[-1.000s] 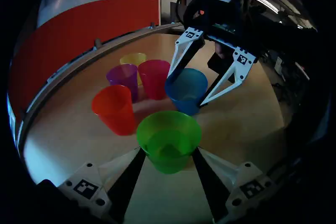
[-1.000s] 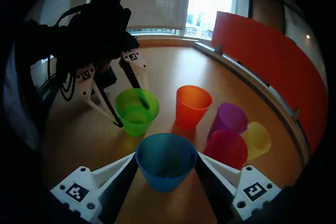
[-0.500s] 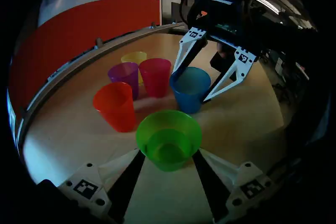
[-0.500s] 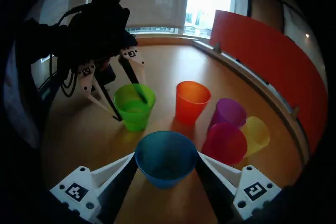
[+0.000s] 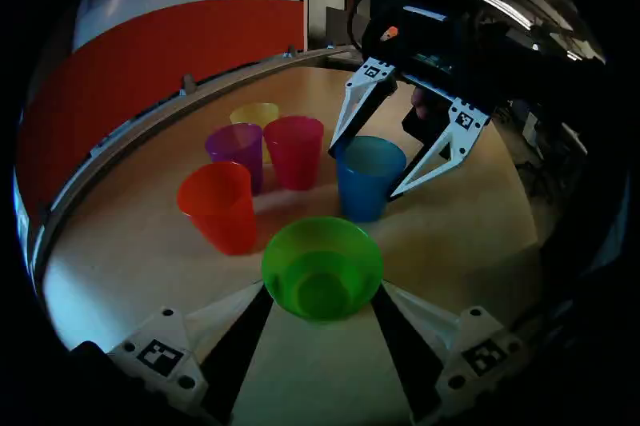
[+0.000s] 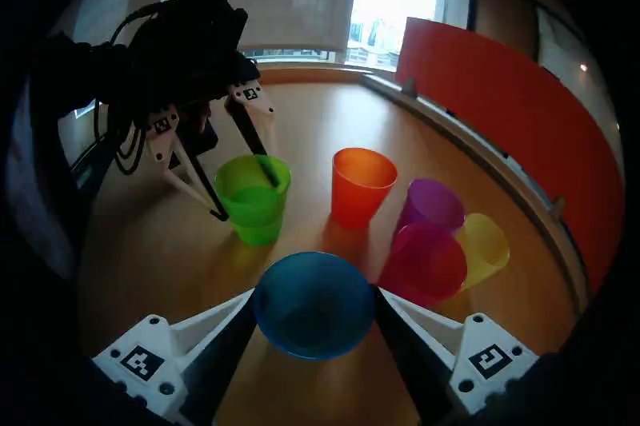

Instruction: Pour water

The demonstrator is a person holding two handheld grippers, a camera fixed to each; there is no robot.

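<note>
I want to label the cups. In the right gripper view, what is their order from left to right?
From left: green cup, blue cup, orange cup, yellow cup; pink cup and purple cup overlap, so left out.

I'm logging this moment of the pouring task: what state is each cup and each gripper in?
green cup: upright, gripped, some liquid inside.
blue cup: upright, gripped, contents unclear.
orange cup: upright, standing free.
purple cup: upright, standing free.
pink cup: upright, standing free.
yellow cup: upright, partly hidden behind others.
left gripper: shut on green cup.
right gripper: shut on blue cup.
</note>
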